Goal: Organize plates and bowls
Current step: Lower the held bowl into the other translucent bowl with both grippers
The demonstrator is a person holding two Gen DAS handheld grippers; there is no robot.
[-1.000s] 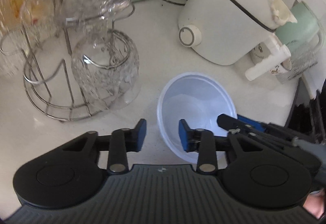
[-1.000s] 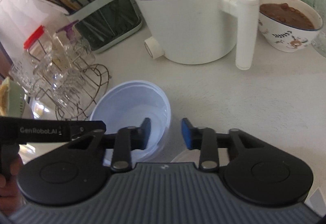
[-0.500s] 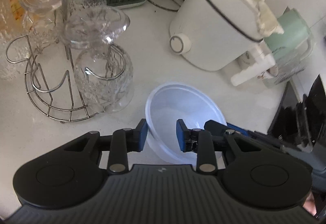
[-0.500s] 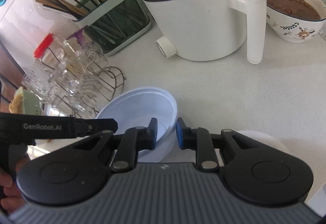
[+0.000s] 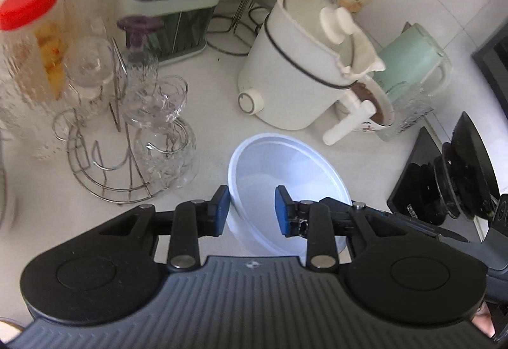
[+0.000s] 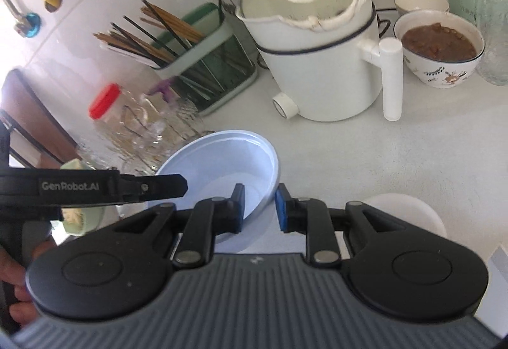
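Observation:
A pale blue plastic bowl (image 5: 285, 177) is lifted and tilted above the white counter; it also shows in the right wrist view (image 6: 222, 165). My left gripper (image 5: 252, 209) straddles the bowl's left rim, with clear gaps between its pads and the wall. My right gripper (image 6: 259, 207) is shut on the bowl's right rim, one pad inside, one outside. A white plate or bowl (image 6: 403, 209) lies on the counter beneath the right gripper, mostly hidden.
A white electric pot (image 6: 317, 57) stands behind. A wire rack of glasses (image 5: 143, 139) is at the left. A patterned bowl of brown food (image 6: 439, 47), a utensil holder (image 6: 197, 63), a red-lidded jar (image 5: 28, 41) and a mint kettle (image 5: 409, 60) crowd the counter.
The right gripper closed on the bowl's rim and both grippers rose with it, so the bowl is tilted above the counter. The left jaws narrowed around the left rim, then widened.

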